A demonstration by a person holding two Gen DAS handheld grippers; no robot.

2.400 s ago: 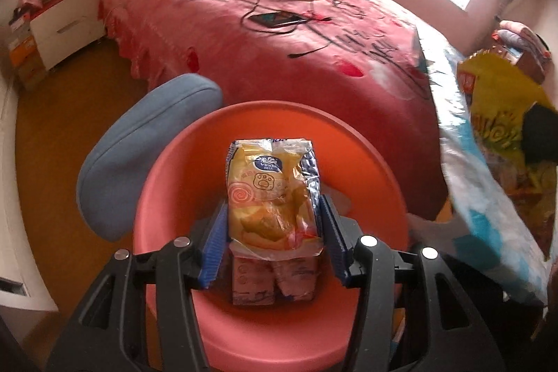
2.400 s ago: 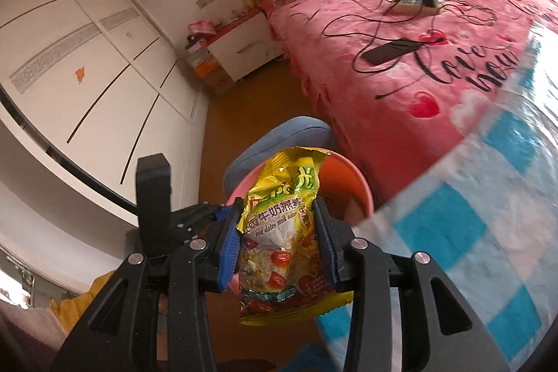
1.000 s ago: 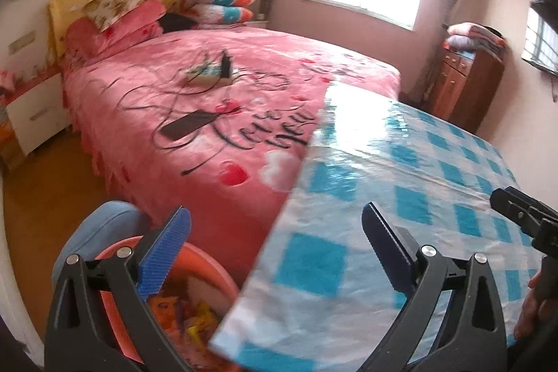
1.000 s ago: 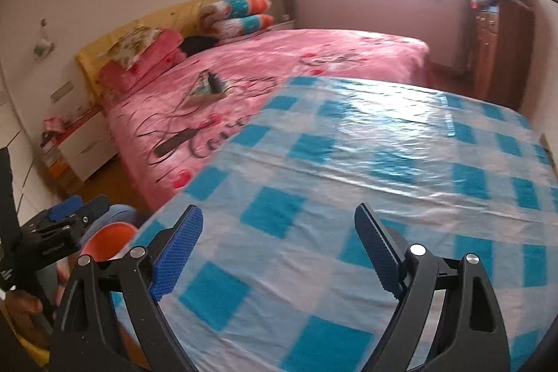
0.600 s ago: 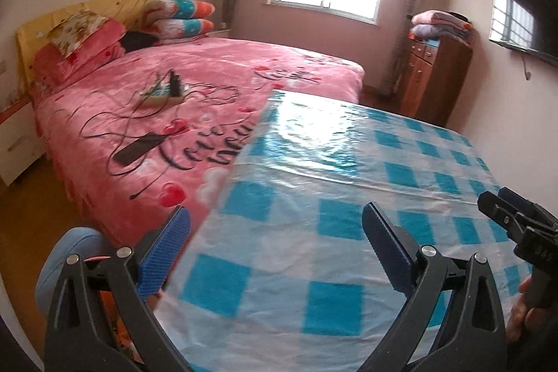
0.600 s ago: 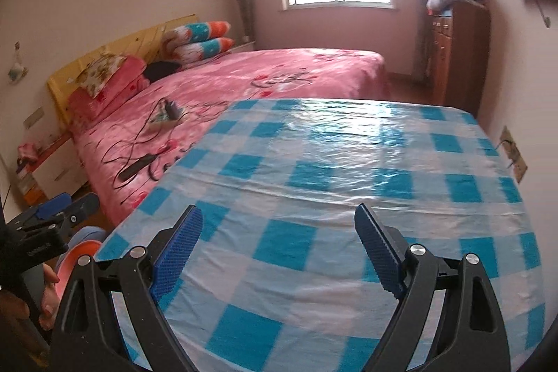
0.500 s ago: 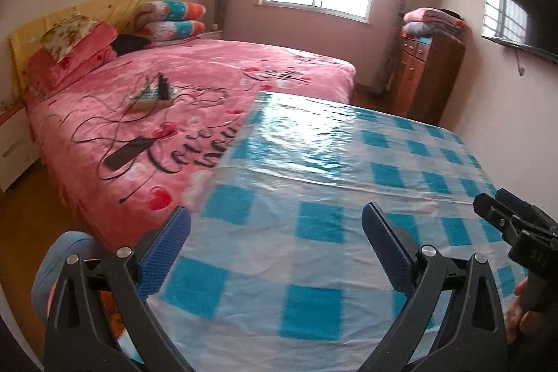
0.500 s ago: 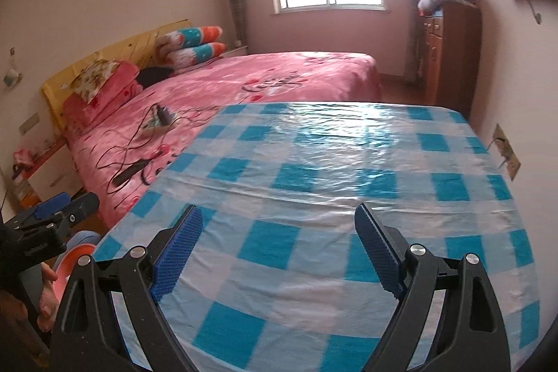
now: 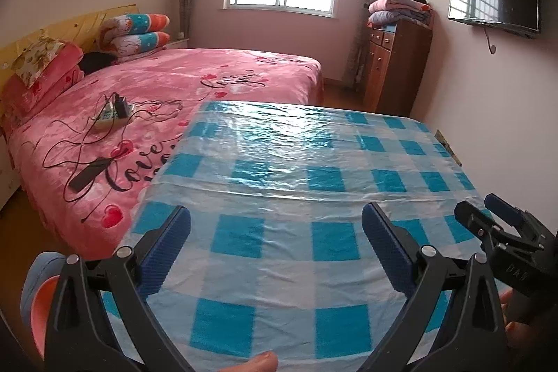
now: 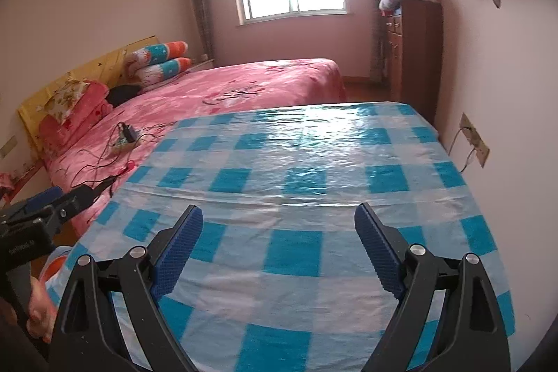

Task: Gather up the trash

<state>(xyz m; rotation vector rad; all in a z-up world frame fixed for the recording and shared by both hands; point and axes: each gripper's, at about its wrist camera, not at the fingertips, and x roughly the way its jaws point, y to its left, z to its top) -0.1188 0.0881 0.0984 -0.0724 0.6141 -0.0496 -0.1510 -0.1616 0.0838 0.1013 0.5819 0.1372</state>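
My left gripper (image 9: 275,215) stands open over the near part of a table with a blue-and-white checked cloth (image 9: 279,162), nothing between its blue pads. My right gripper (image 10: 279,211) is open too, over the same cloth (image 10: 296,156), with its jaws wide and bare. Each gripper also shows at the edge of the other's view. The orange bin (image 9: 36,305), with a blue-grey thing against its rim, peeks in at the lower left, beside the table's corner; its inside is hidden. No trash shows on the cloth.
A pink bed (image 9: 174,82) with a power strip, cables and a dark phone (image 9: 87,175) lies left of the table. A brown dresser (image 9: 397,68) stands behind. The wall with a socket (image 10: 474,142) runs along the table's right edge.
The snack bags that both grippers held over the bin are gone from the jaws. Both views have swung away from the bin onto the table, and the bin has slid to the lower-left edge.
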